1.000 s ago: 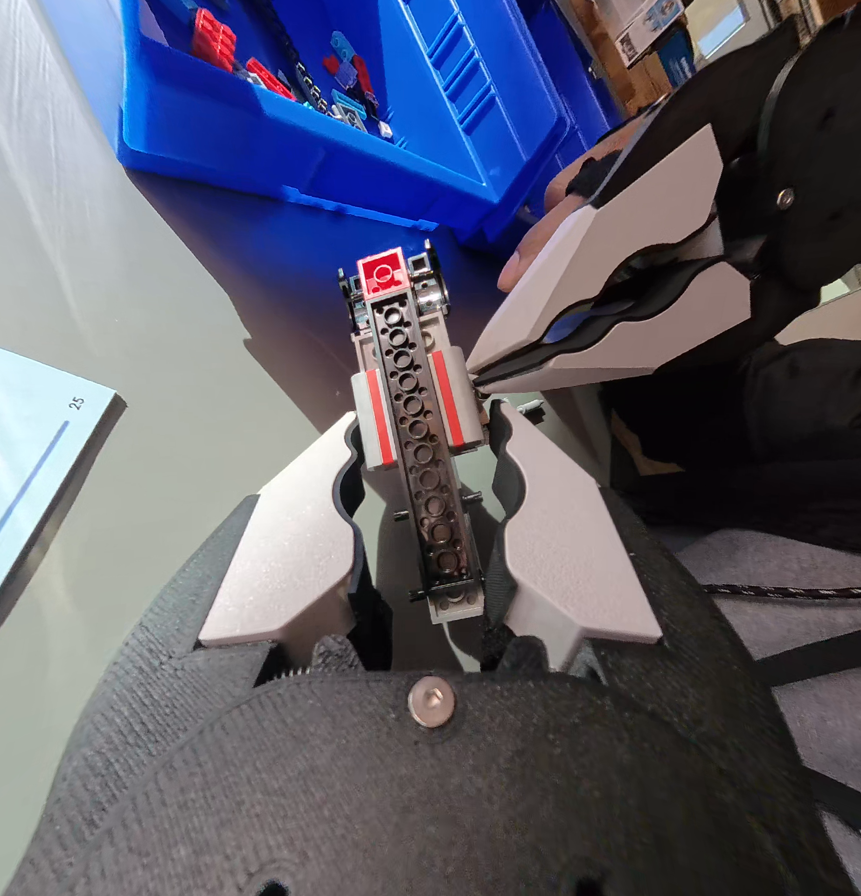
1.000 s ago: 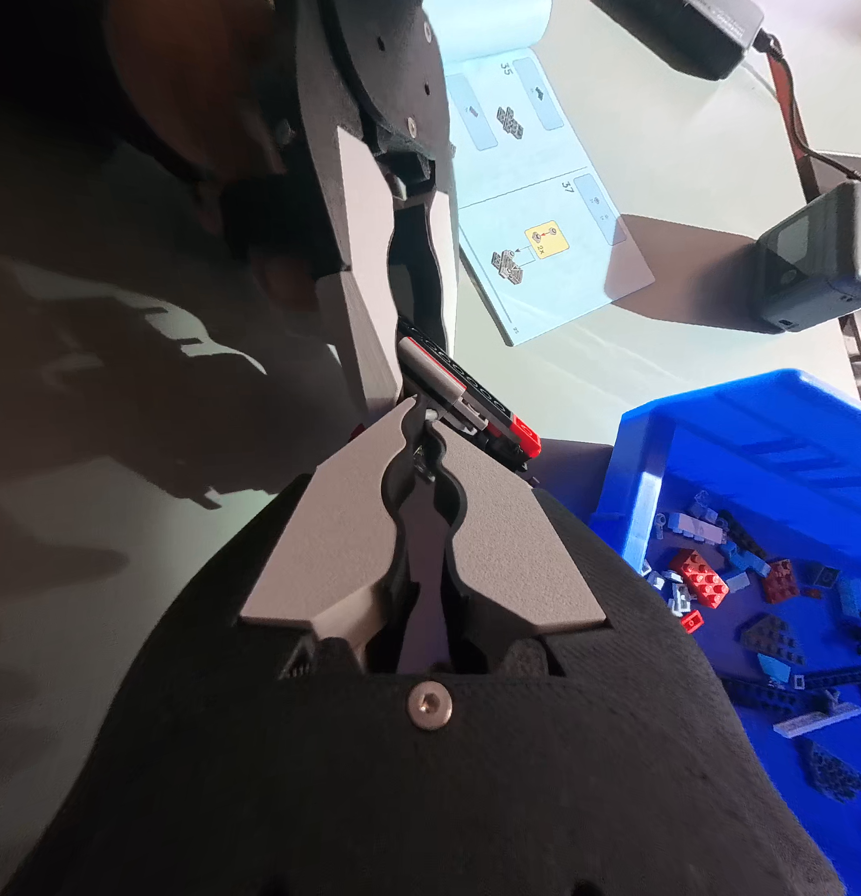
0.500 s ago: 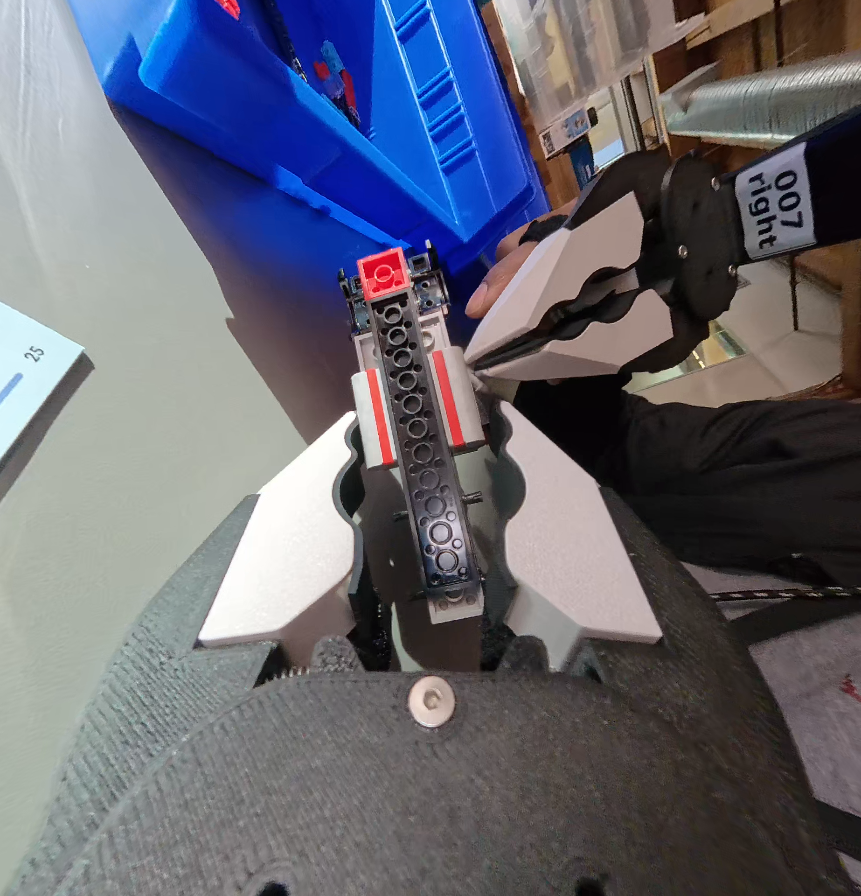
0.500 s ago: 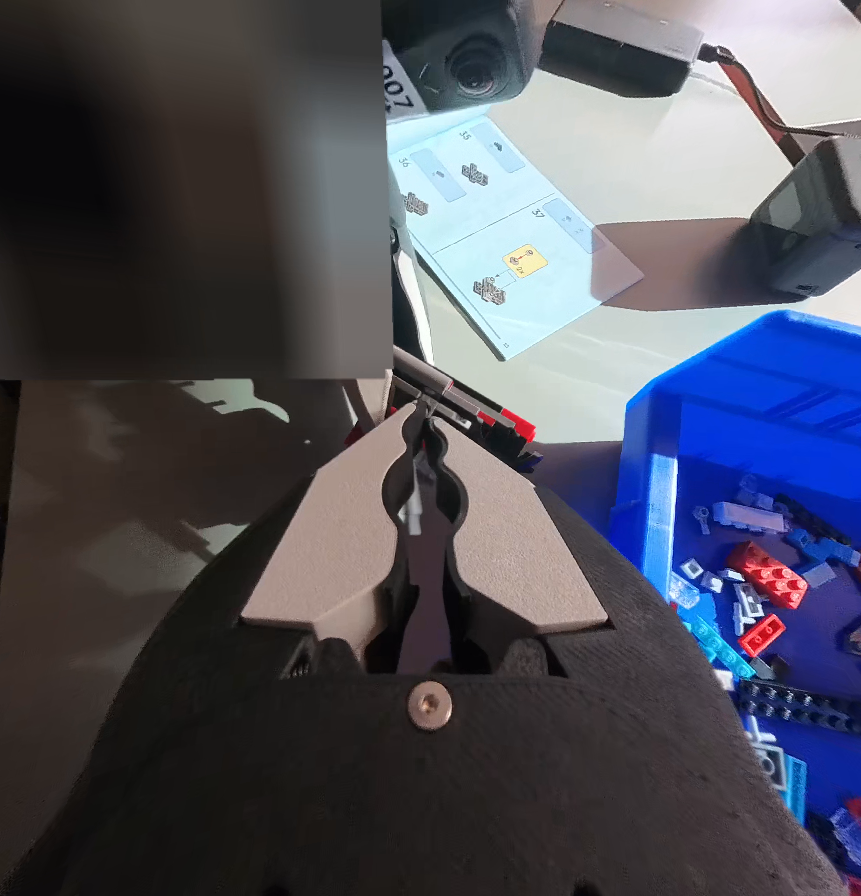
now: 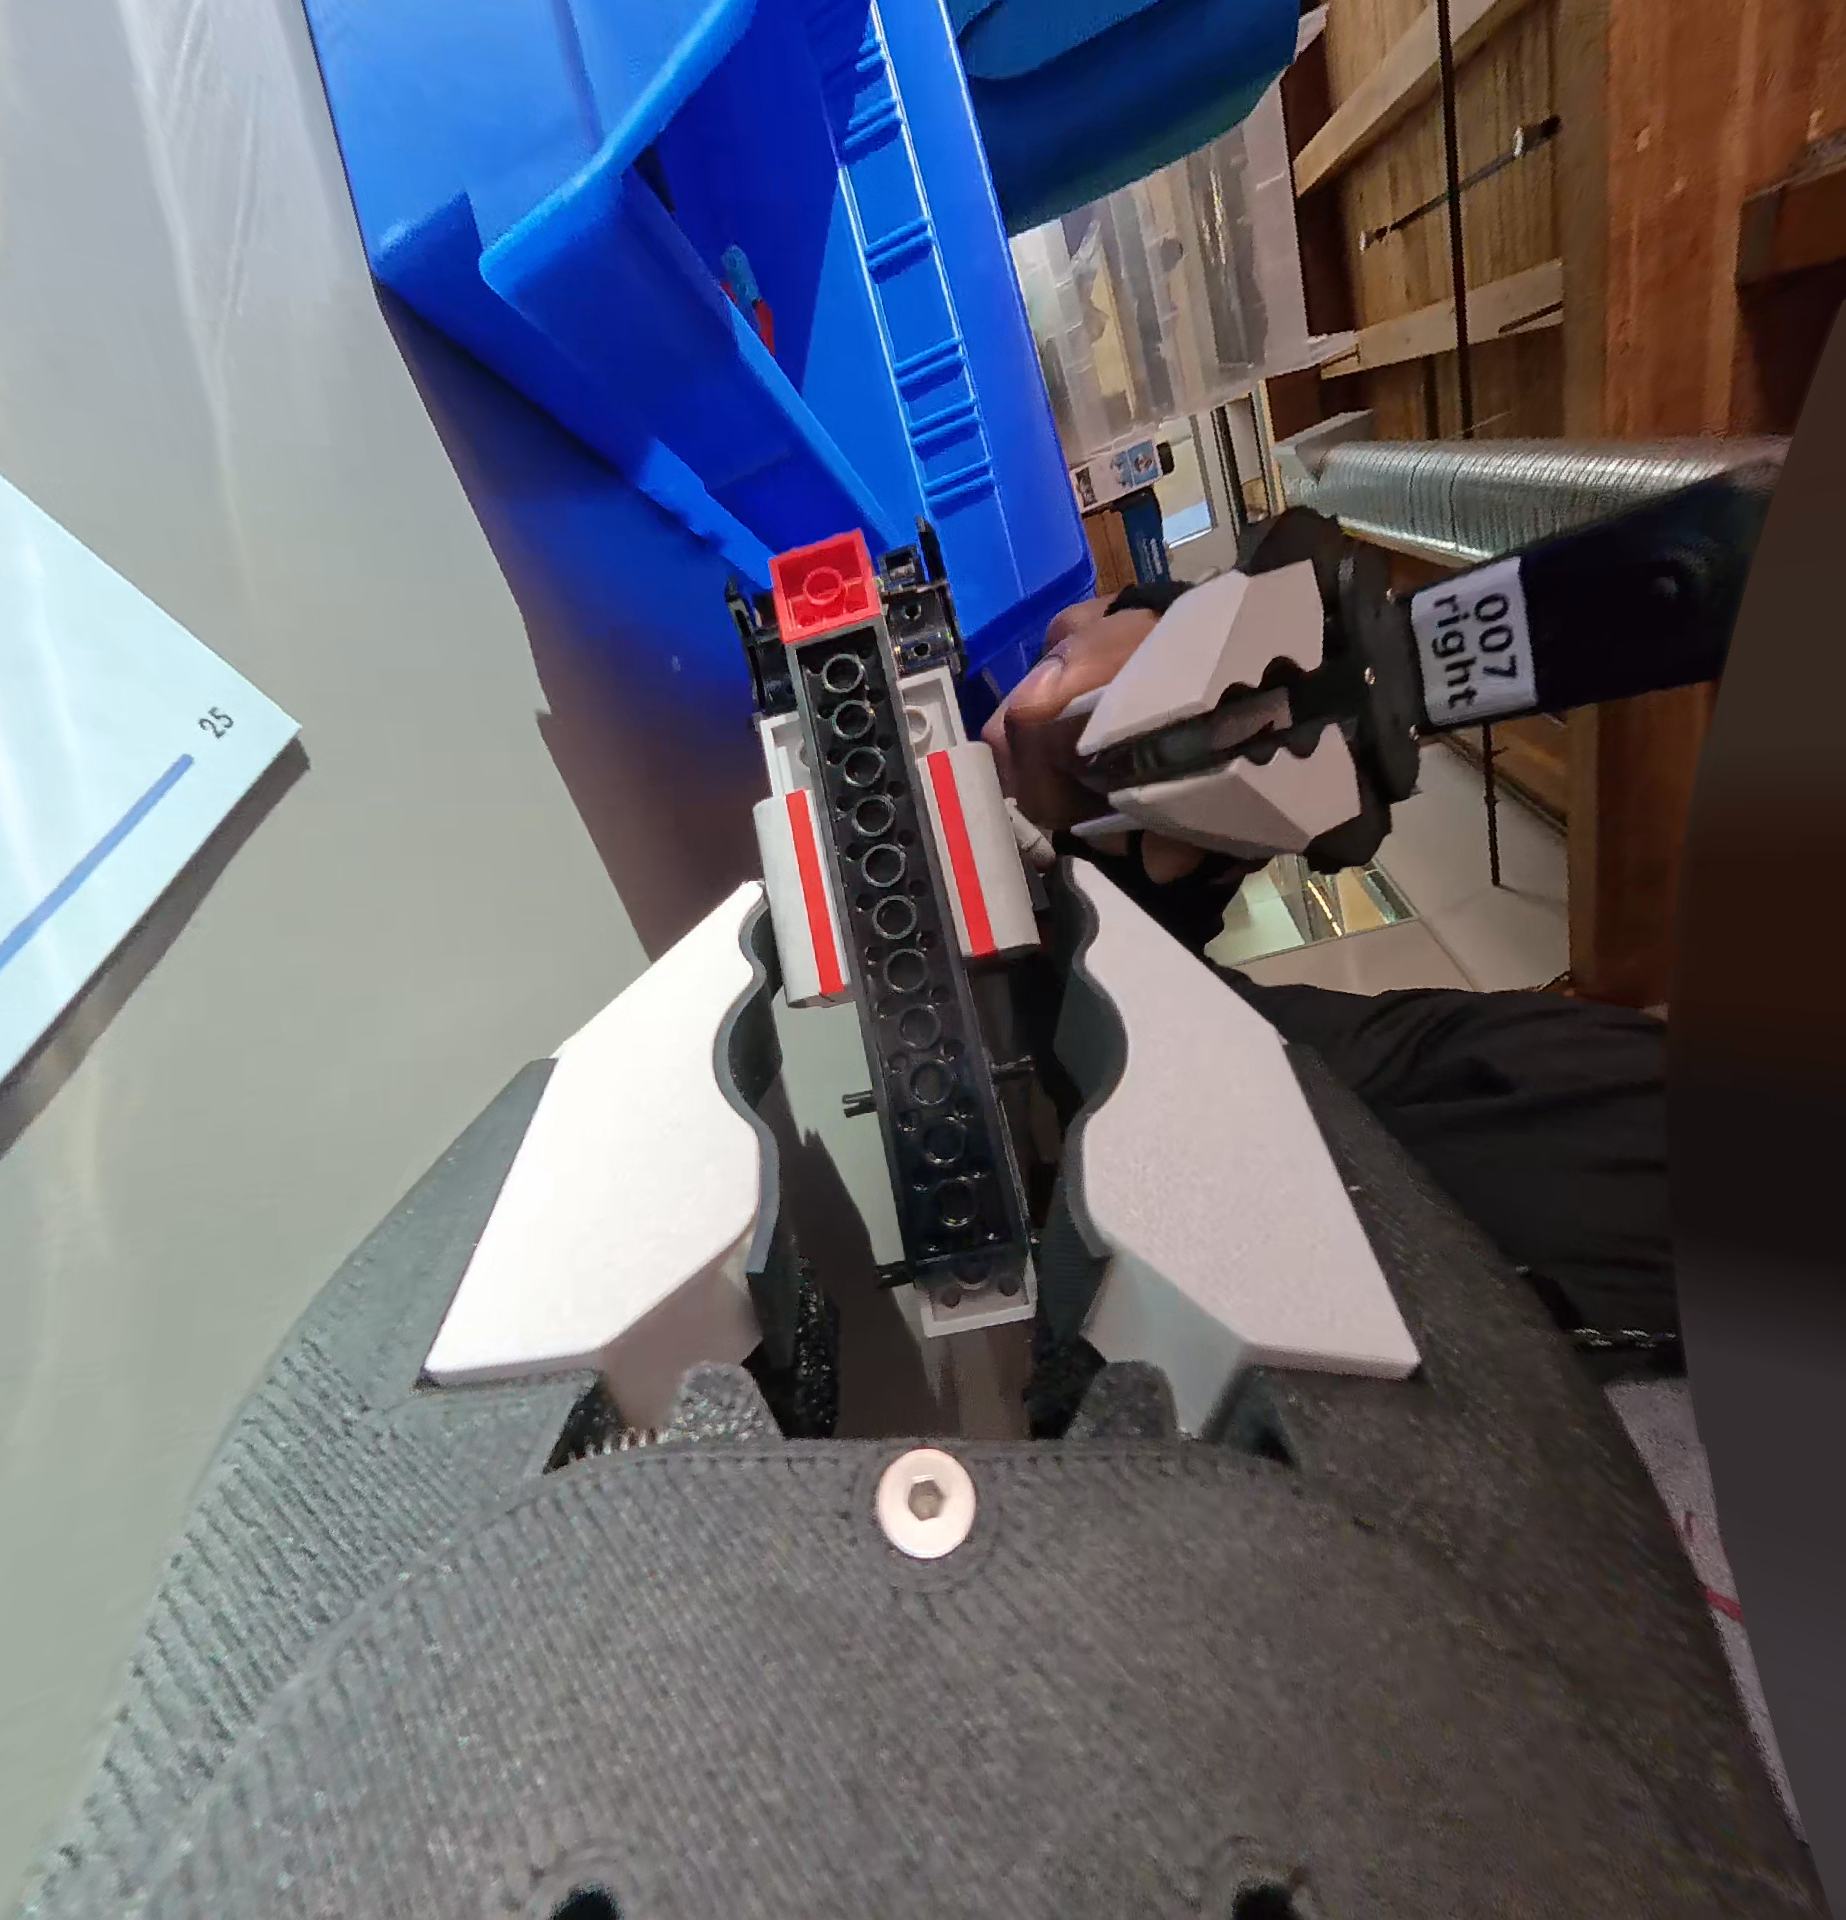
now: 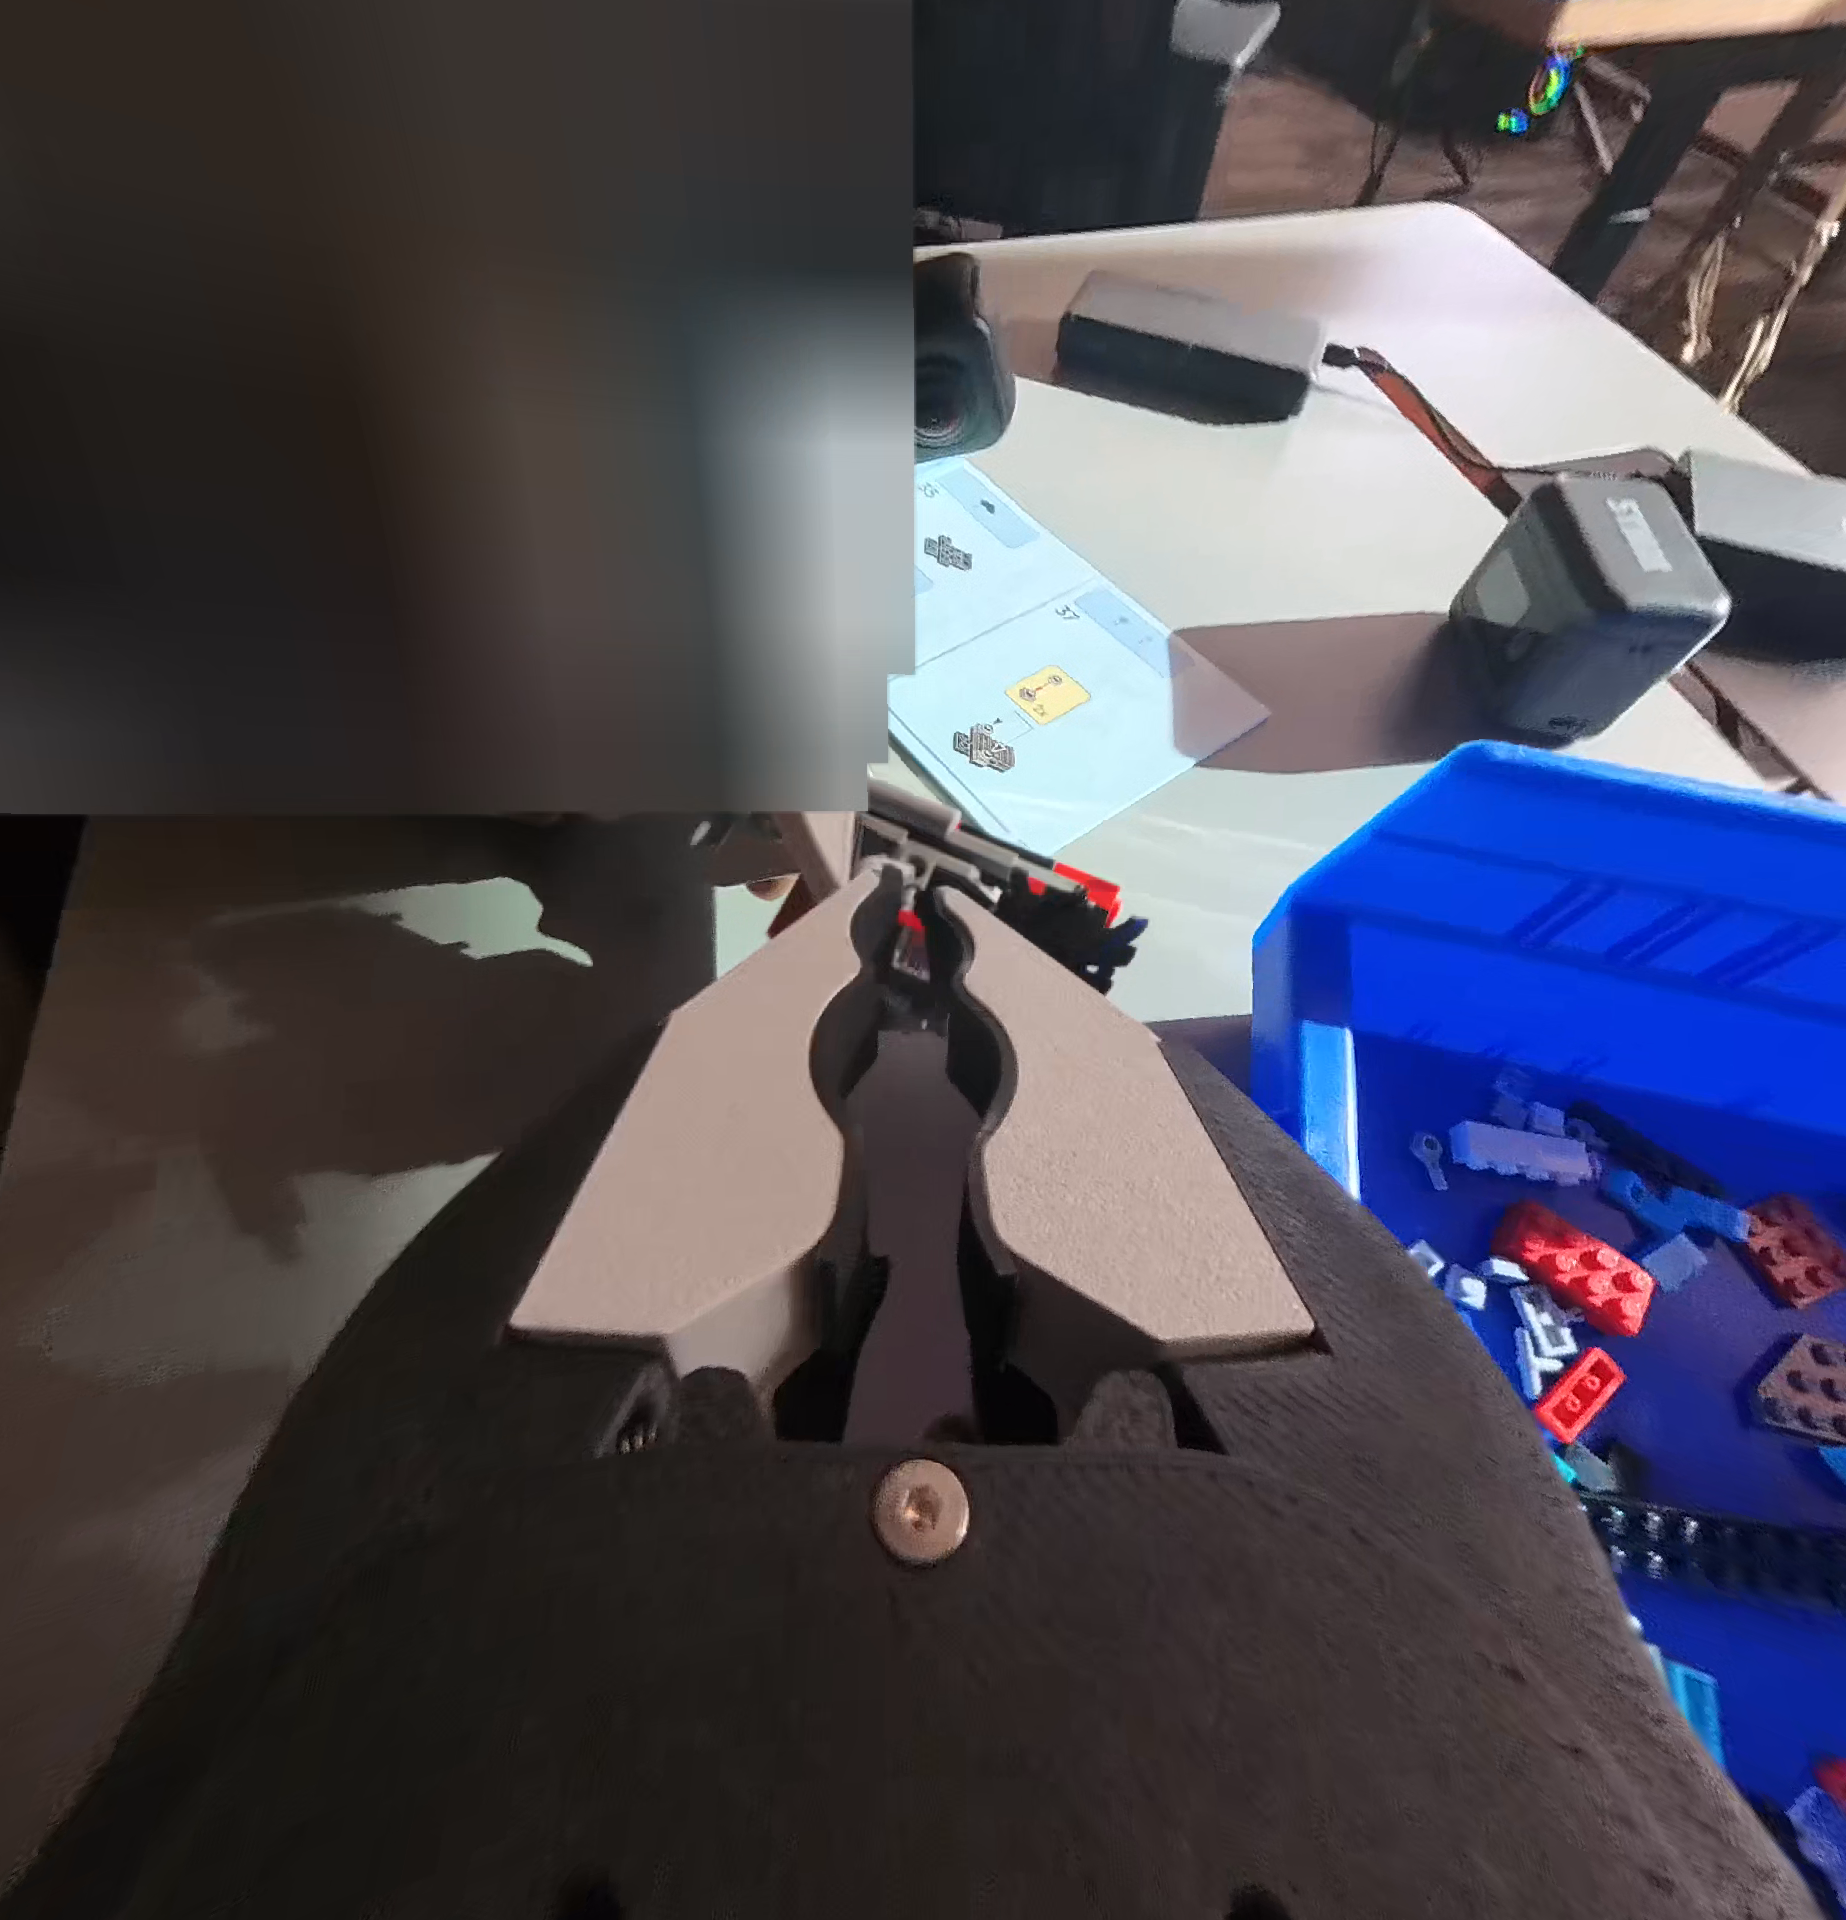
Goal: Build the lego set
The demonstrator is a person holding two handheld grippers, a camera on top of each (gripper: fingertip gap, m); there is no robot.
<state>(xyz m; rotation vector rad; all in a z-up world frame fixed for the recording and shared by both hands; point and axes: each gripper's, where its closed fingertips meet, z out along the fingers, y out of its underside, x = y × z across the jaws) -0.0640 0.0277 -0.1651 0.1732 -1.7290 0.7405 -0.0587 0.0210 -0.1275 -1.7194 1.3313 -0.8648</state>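
My left gripper [image 5: 914,914] is shut on a long lego model [image 5: 898,935]: a black holed beam with grey and red side panels and a red brick at its far tip. It holds the model above the table. My right gripper [image 6: 903,885] is nearly closed on a small grey T-shaped piece [image 6: 914,860] at the model's side [image 6: 1012,883]. In the left wrist view the right gripper [image 5: 1080,790] sits just right of the model, beside a small grey pin [image 5: 1033,844] that sticks out of it. A hand [image 5: 1044,696] is behind it.
A blue bin [image 6: 1521,914] of loose bricks [image 6: 1573,1268] stands to the right, and it also shows in the left wrist view [image 5: 690,312]. An open instruction booklet [image 6: 1044,665] lies on the grey table [image 6: 1314,499]. An action camera [image 6: 1584,603] and a black box [image 6: 1179,353] sit farther back.
The left gripper has tilted with the model, so its view now faces the bin wall and shelves. The right gripper's tips have drawn slightly back from the model's side.
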